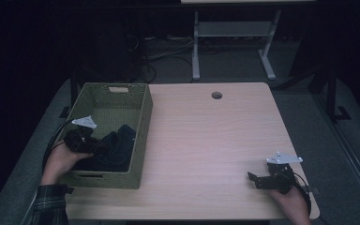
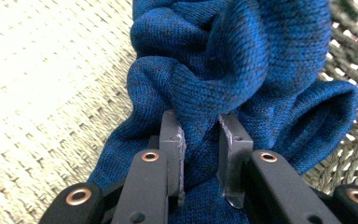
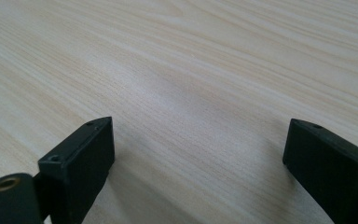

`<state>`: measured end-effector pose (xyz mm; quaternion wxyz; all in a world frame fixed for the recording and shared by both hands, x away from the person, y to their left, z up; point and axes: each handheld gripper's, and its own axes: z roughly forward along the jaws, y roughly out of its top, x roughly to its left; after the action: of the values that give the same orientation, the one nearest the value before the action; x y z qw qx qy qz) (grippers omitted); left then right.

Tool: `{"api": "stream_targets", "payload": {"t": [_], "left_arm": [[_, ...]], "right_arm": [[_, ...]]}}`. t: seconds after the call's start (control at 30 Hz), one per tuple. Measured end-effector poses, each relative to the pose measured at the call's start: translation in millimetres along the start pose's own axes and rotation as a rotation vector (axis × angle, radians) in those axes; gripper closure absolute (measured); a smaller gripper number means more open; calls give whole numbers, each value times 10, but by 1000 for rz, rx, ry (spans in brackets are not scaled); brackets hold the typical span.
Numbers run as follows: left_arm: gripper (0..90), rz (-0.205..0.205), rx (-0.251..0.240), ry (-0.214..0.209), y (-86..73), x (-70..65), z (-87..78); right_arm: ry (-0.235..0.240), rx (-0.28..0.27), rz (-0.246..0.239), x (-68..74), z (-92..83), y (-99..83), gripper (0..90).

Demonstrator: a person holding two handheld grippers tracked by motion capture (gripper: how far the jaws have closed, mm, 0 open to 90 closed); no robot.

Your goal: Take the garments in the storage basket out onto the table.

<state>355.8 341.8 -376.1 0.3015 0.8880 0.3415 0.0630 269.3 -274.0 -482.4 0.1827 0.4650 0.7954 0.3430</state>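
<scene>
Am pinching fold of blue knit cloth with left hand-held gripper, jaws squeezed on it. Cloth is lying inside woven basket at left of tabletop. Am holding right hand-held gripper low over bare wood, jaws wide apart, gripping nothing. Tip, my guess: keep squeeze firm, lift straight up, clear basket wall so cloth isn't snagging.

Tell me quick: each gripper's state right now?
Left gripper: shut on the blue sweater inside the basket.
Right gripper: open, holding nothing, over the table.
</scene>
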Motion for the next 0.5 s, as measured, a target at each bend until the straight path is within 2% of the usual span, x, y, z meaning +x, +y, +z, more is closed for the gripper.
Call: {"api": "stream_targets", "payload": {"t": [0.2, 0.5], "left_arm": [[749, -29, -72, 42, 1, -11, -149], [759, -43, -150, 97, 20, -39, -326]], "right_arm": [[0, 0, 0, 0, 0, 0, 85], [0, 0, 0, 0, 0, 0, 85]]}}
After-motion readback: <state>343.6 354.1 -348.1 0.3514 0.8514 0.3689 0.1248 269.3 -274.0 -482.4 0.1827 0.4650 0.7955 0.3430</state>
